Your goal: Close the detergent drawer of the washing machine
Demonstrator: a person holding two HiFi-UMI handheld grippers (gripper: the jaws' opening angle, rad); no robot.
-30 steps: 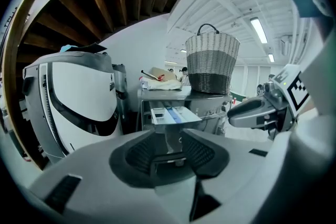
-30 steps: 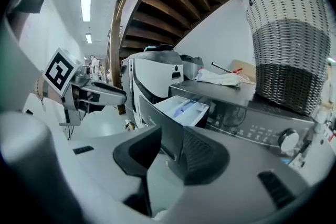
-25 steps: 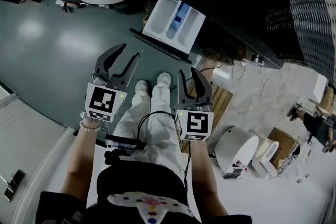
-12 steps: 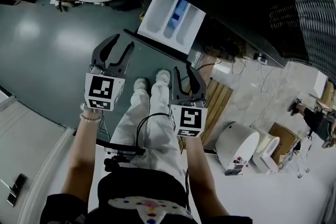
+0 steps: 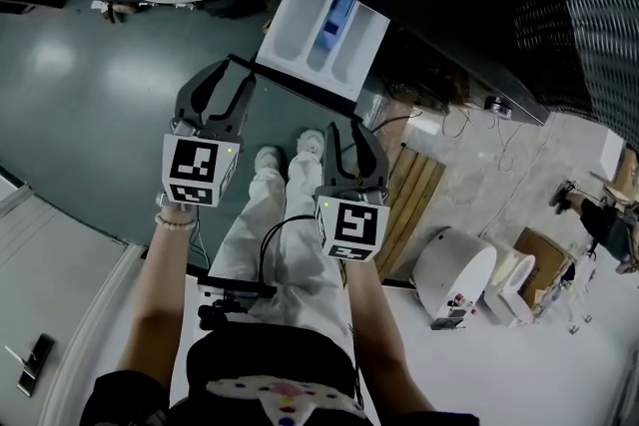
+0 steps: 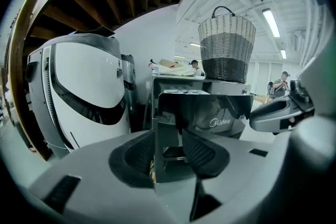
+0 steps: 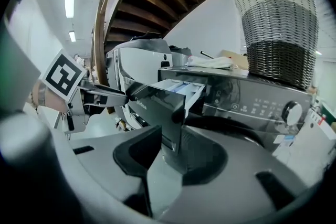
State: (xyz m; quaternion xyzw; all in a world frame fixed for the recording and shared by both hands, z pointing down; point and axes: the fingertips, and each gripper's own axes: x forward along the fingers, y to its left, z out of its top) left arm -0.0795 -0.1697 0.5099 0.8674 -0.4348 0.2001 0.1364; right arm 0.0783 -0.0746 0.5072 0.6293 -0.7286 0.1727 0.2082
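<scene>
The washing machine's (image 7: 252, 102) detergent drawer (image 5: 324, 30) stands pulled out, its white tray with a blue compartment showing from above. Its glossy dark front panel (image 6: 205, 110) faces me. My left gripper (image 5: 232, 80) is at the panel's left end; its jaws are closing, with only air between the pads and the panel just beyond them (image 6: 169, 144). I cannot tell whether it touches. My right gripper (image 5: 344, 137) hangs open below the panel's middle, a little short of it, with the drawer (image 7: 178, 89) straight ahead of its empty jaws (image 7: 168, 149).
A woven basket (image 7: 278, 23) stands on the machine's top at the right. A large white rounded machine (image 6: 89, 97) stands to the left of the drawer. A round white device (image 5: 454, 279) and boxes lie on the floor at the right. My legs and shoes (image 5: 285, 160) are below the grippers.
Both grippers have drawn nearer to the drawer's front panel. The left one now sits at the panel's left end, with its fingers less spread than a second ago.
</scene>
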